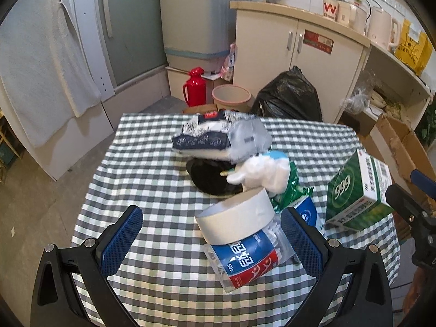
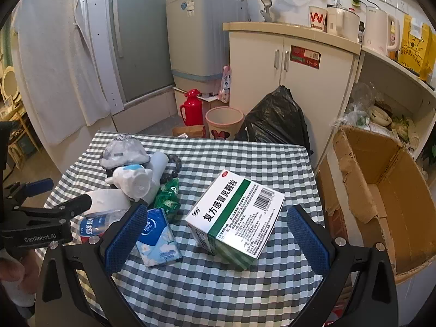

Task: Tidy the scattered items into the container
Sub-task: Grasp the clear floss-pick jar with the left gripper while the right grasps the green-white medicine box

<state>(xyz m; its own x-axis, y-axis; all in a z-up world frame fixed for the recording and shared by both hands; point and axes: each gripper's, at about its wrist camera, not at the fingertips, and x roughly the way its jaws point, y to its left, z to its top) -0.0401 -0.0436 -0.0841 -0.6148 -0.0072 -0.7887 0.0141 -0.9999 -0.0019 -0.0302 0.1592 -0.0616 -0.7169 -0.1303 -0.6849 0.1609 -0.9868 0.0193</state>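
Note:
A clear jar of cotton swabs [image 1: 245,256] with a blue and red label lies on the checked cloth, and a white tape roll [image 1: 234,218] leans on it. My left gripper [image 1: 212,239] is open around both, its right finger close to the jar. Behind them a black container [image 1: 209,177] holds a white-and-navy bag [image 1: 218,136] and a white glove-like lump [image 1: 261,174]. A green packet [image 2: 169,199] and a blue tissue pack [image 2: 158,237] lie beside it. My right gripper [image 2: 218,234] is open astride the green-and-white 999 medicine box [image 2: 237,218], with gaps on both sides.
The table [image 2: 218,286] has a grey checked cloth. An open cardboard box [image 2: 381,190] stands on the floor at its right. Beyond the far edge are a black rubbish bag [image 2: 275,120], a pink bin [image 2: 223,122] and a red flask [image 2: 192,107]. My left gripper [image 2: 61,193] shows at the left.

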